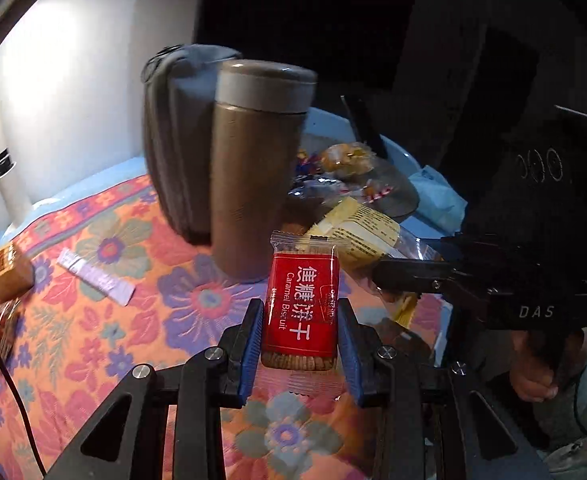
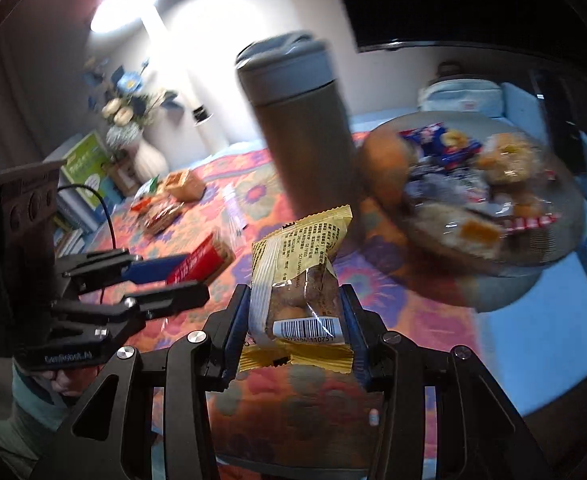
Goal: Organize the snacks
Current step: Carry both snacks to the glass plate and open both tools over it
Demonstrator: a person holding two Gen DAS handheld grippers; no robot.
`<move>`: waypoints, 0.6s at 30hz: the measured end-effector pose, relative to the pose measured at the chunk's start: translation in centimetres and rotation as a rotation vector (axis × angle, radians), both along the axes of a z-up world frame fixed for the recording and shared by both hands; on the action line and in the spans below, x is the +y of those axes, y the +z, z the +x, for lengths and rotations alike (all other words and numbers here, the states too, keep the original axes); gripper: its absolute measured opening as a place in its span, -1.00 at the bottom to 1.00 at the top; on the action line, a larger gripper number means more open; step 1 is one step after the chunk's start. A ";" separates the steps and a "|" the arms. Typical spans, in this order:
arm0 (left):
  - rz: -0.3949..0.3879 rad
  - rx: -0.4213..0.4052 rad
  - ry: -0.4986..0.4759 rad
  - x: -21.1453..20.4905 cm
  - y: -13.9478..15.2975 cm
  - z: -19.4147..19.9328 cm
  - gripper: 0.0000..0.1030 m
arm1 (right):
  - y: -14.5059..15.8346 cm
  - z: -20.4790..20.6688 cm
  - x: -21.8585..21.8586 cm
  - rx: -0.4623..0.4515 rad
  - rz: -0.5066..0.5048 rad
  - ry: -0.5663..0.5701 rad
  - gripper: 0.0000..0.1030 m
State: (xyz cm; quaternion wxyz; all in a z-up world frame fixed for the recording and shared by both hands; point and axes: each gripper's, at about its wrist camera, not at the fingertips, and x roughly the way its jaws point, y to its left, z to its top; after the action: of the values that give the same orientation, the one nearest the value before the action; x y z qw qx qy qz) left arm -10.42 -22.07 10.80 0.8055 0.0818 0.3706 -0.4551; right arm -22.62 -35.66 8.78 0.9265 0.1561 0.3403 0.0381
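Observation:
My left gripper (image 1: 301, 320) is shut on a red caramel biscuit packet (image 1: 302, 304), held upright between its blue pads above the flowered cloth. My right gripper (image 2: 295, 304) is shut on a yellow and clear pastry packet (image 2: 297, 276) with a barcode facing me. In the left wrist view the right gripper (image 1: 381, 276) comes in from the right with the yellow packet (image 1: 357, 232). The right wrist view shows the left gripper (image 2: 195, 276) at the left with the red packet (image 2: 203, 260). A grey plate (image 2: 553, 248) heaped with wrapped snacks sits to the right.
A tall brown thermos (image 1: 257, 168) stands just ahead, with a grey pouch (image 1: 173, 140) behind it. On the cloth lie a small brown box (image 1: 5, 268), a pale sachet (image 1: 97, 276) and more snack packets (image 2: 161, 212). A flower vase (image 2: 133, 136) and books (image 2: 85, 164) stand far left.

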 end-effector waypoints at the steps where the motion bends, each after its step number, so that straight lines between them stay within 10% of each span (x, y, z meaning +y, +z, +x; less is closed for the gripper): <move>1: -0.008 -0.007 -0.018 -1.1 0.4 -0.2 -0.34 | 0.5 -0.3 -0.9 -0.017 -0.009 -0.021 -0.17; 18: 0.022 -0.061 0.035 -18.4 4.6 1.6 -0.34 | 2.3 0.7 -16.5 -0.099 0.063 -0.383 -0.17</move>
State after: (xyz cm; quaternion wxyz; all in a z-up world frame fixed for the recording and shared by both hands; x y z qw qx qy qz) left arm -8.81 -40.46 15.38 0.8234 0.0980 0.3521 -0.4342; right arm -21.87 -52.11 11.06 0.9271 0.2448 0.2570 -0.1206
